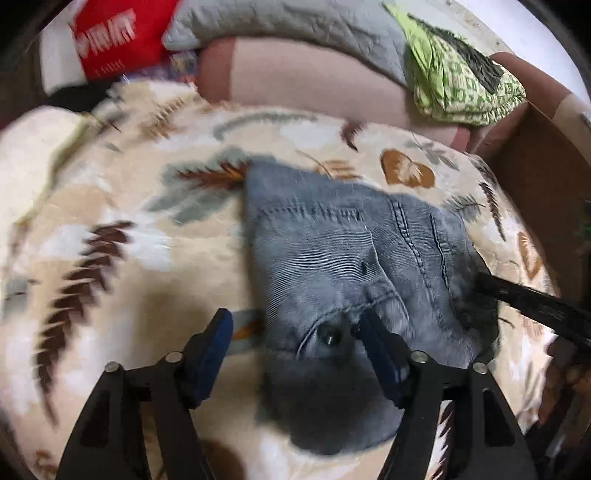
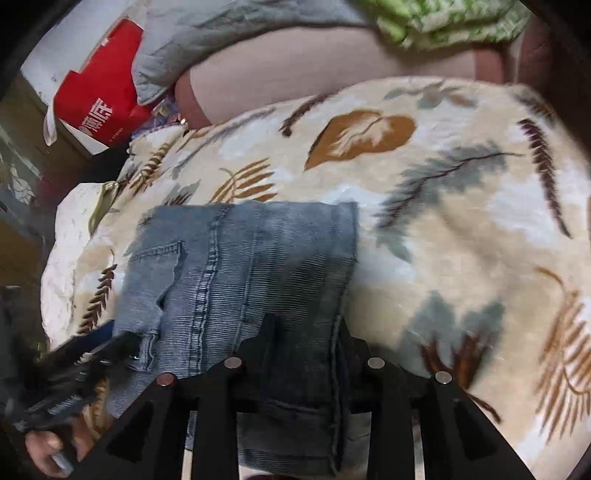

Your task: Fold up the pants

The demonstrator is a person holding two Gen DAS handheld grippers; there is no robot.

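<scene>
Blue denim pants (image 1: 343, 254) lie folded on a cream leaf-print blanket (image 1: 122, 206). In the left wrist view my left gripper (image 1: 295, 325) is open, its blue-padded fingers (image 1: 212, 354) straddling the waistband corner with the button (image 1: 328, 336). The right gripper's black arm (image 1: 532, 302) reaches in from the right onto the pants' edge. In the right wrist view the pants (image 2: 240, 266) fill the middle, and my right gripper (image 2: 306, 332) is shut on a fold of denim at the near edge. The left gripper (image 2: 85, 358) shows blurred at the lower left.
A pink cushion (image 1: 314, 81), a grey quilt (image 1: 288, 22) and a green patterned cloth (image 1: 454, 77) lie behind the blanket. A red box (image 2: 99, 96) stands at the back left. A brown panel (image 1: 535, 173) is at the right.
</scene>
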